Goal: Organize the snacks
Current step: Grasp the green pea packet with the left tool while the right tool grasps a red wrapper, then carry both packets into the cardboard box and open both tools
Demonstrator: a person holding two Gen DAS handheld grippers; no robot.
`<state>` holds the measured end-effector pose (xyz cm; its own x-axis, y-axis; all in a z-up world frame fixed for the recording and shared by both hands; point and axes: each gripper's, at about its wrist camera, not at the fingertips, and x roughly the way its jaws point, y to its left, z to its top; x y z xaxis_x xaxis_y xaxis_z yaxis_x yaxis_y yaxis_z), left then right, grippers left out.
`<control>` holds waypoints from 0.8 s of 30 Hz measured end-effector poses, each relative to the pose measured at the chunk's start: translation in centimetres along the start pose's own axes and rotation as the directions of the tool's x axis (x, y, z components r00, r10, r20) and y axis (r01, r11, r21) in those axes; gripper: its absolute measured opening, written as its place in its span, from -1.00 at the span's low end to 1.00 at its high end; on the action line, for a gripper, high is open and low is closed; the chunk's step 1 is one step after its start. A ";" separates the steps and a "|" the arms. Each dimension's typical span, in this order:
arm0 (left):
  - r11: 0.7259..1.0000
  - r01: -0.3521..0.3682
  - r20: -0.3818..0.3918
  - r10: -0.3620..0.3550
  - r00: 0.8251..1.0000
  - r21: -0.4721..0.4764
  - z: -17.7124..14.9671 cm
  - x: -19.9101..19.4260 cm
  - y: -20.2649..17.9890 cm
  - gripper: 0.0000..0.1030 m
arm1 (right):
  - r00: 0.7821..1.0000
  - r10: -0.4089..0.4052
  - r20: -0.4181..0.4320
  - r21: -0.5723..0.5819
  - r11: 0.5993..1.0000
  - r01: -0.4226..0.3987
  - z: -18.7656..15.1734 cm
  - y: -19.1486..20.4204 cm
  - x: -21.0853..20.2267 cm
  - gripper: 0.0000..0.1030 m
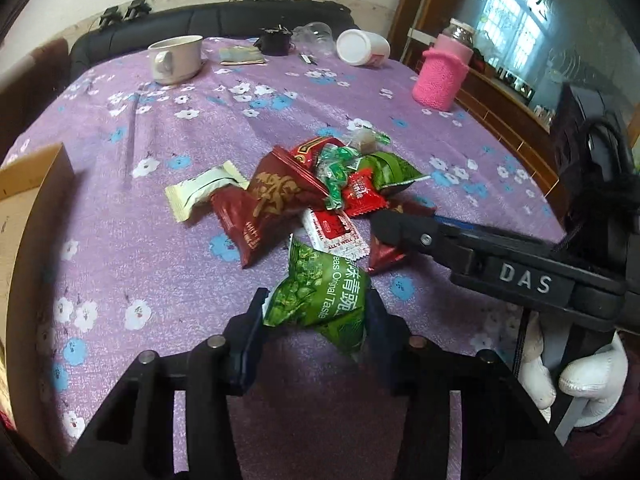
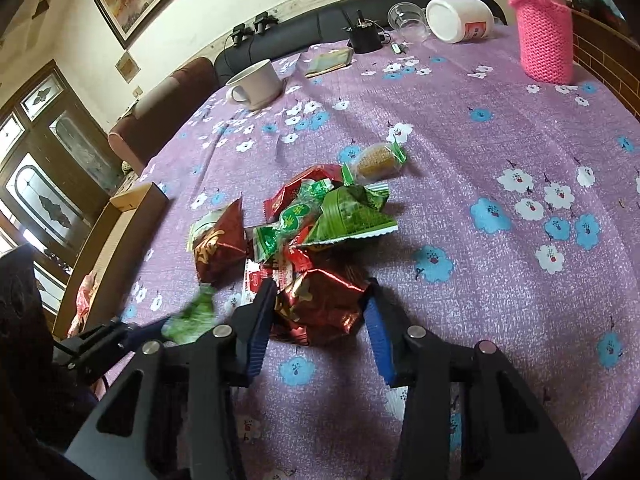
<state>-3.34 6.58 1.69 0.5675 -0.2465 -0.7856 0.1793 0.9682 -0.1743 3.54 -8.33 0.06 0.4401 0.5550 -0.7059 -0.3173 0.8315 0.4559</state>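
A pile of snack packets (image 1: 320,188) lies mid-table on the purple flowered cloth: dark red, green, bright red and a cream one (image 1: 204,190). My left gripper (image 1: 318,300) is shut on a green pea packet (image 1: 320,296) and holds it just above the cloth, near the pile. It shows blurred in the right wrist view (image 2: 190,316). My right gripper (image 2: 322,300) has its jaws around a dark red foil packet (image 2: 320,304) at the pile's near edge; both pads look to touch it. It also shows in the left wrist view (image 1: 404,228).
A cardboard box (image 1: 28,208) stands at the left table edge, also in the right wrist view (image 2: 120,236). At the back are a white mug (image 1: 176,58), a tipped white cup (image 1: 362,47), a clear cup (image 1: 316,36) and a pink knitted bottle cover (image 1: 442,76).
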 end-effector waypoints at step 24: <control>0.987 0.111 0.100 -0.100 0.990 -0.116 -3.0 -5.7 3.9 0.17 | 0.994 0.107 -0.011 -0.078 0.991 -0.108 -1.9 6.3 -2.4 -0.12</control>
<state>-8.33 11.85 3.68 0.6245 -0.3450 -0.7007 0.1468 0.9330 -0.3286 -1.16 -4.47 3.60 0.3943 0.6405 -0.6591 -0.4270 0.7627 0.4858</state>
